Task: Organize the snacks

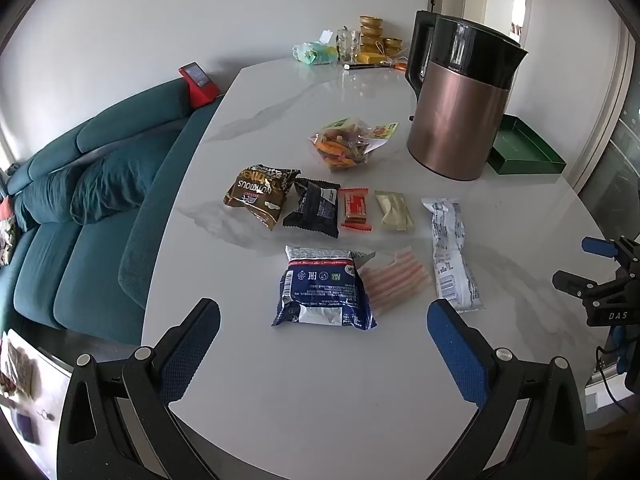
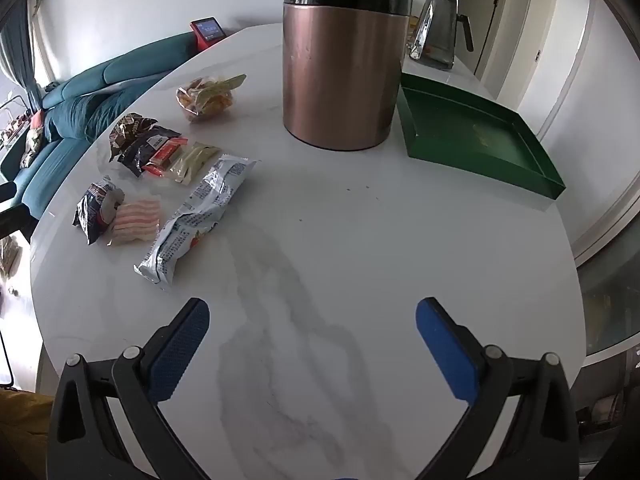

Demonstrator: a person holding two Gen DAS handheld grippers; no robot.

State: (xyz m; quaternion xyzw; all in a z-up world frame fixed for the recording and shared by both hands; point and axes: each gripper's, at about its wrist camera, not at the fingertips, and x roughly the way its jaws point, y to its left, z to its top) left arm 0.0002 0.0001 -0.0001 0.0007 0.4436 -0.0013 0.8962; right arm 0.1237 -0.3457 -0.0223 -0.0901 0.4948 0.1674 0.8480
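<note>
Several snack packets lie on the white marble table (image 1: 320, 400). A blue packet (image 1: 323, 288) is nearest, between my left gripper's (image 1: 324, 332) open fingers and just beyond them. Beside it lie a pink striped packet (image 1: 394, 278) and a long white packet (image 1: 452, 252). Behind are a brown packet (image 1: 260, 194), a black packet (image 1: 314, 208), a red bar (image 1: 355, 209), a pale yellow packet (image 1: 394, 211) and a clear bag of colourful chips (image 1: 348, 144). My right gripper (image 2: 312, 340) is open and empty over bare table; the long white packet (image 2: 200, 216) lies to its left. A green tray (image 2: 476, 140) is empty.
A copper kettle (image 1: 460, 108) stands at the back right, next to the green tray (image 1: 524, 148). A glass jug (image 2: 438, 24) stands behind the tray. Cups, bowls and a bag sit at the far table edge (image 1: 360, 46). A teal sofa (image 1: 80, 200) is left.
</note>
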